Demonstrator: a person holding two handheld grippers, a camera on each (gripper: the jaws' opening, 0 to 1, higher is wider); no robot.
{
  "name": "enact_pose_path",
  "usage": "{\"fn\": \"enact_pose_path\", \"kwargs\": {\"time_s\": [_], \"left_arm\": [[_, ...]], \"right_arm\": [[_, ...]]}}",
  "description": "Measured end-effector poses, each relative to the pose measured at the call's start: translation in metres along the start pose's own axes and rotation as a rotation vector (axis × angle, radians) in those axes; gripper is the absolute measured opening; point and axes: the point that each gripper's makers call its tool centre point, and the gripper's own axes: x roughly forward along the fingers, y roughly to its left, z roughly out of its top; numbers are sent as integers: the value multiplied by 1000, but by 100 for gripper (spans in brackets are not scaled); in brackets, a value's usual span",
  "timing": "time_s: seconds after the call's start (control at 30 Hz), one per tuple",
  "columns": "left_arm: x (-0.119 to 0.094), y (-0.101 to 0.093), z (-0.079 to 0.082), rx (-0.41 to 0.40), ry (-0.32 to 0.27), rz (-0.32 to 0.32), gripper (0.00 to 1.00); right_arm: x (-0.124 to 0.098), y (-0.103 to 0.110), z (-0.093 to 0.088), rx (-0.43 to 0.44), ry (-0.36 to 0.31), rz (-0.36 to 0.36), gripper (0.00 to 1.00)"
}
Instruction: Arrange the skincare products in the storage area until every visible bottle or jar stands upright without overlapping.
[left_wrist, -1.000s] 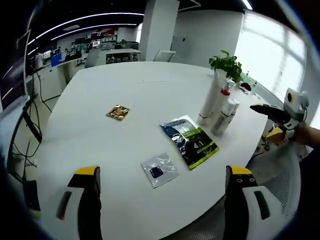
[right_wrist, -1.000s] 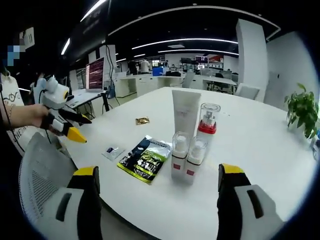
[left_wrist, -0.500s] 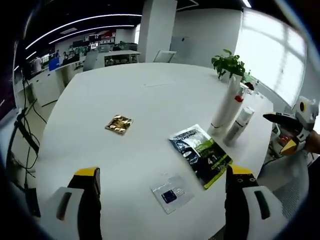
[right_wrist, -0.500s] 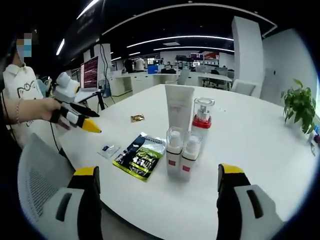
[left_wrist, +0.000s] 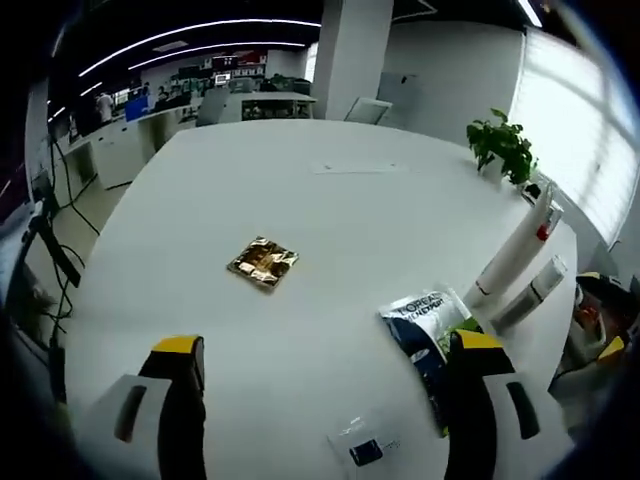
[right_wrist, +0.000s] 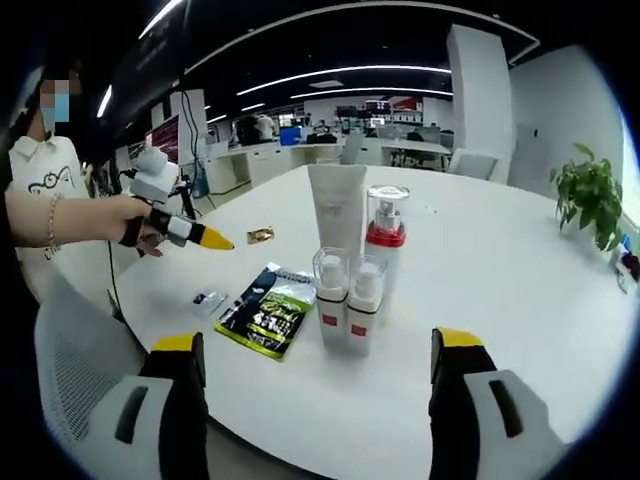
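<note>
Bottles sat in a tight upright cluster on the round white table (right_wrist: 520, 300): a tall white tube (right_wrist: 336, 212), a red-collared pump bottle (right_wrist: 385, 228) just beside it, and two small clear-capped bottles (right_wrist: 346, 298) in front, touching side by side. The right gripper (right_wrist: 318, 400) hung short of them with its jaws spread wide and nothing between them. The left gripper (left_wrist: 318, 400) was likewise wide open and empty, looking across at a gold foil sachet (left_wrist: 263, 263), a dark green-and-white pouch (left_wrist: 425, 328) and a small clear packet (left_wrist: 362, 448) lying flat. From that side the cluster leaned only through the lens. In the right gripper view the left gripper (right_wrist: 205, 236) reached in over the table near the clear packet (right_wrist: 208, 297). By my reading every bottle already stood, so the careful play was to leave the cluster alone and, if anything needed spacing, come in low and square on one small bottle, closing gently so its neighbour was not knocked.
</note>
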Motion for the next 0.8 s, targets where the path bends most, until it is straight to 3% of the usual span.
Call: {"fn": "enact_pose_path", "kwargs": {"time_s": [0.33, 0.47, 0.63, 0.8], "left_arm": [[30, 11, 8, -47, -7, 78, 92], [36, 18, 10, -138, 2, 139, 91], [49, 27, 19, -158, -22, 203, 90], [60, 30, 21, -190, -10, 255, 91]], "right_arm": [[2, -1, -5, -12, 25, -11, 92], [2, -2, -6, -9, 30, -18, 92], [1, -5, -7, 18, 29, -29, 91], [1, -6, -8, 30, 33, -35, 91]]}}
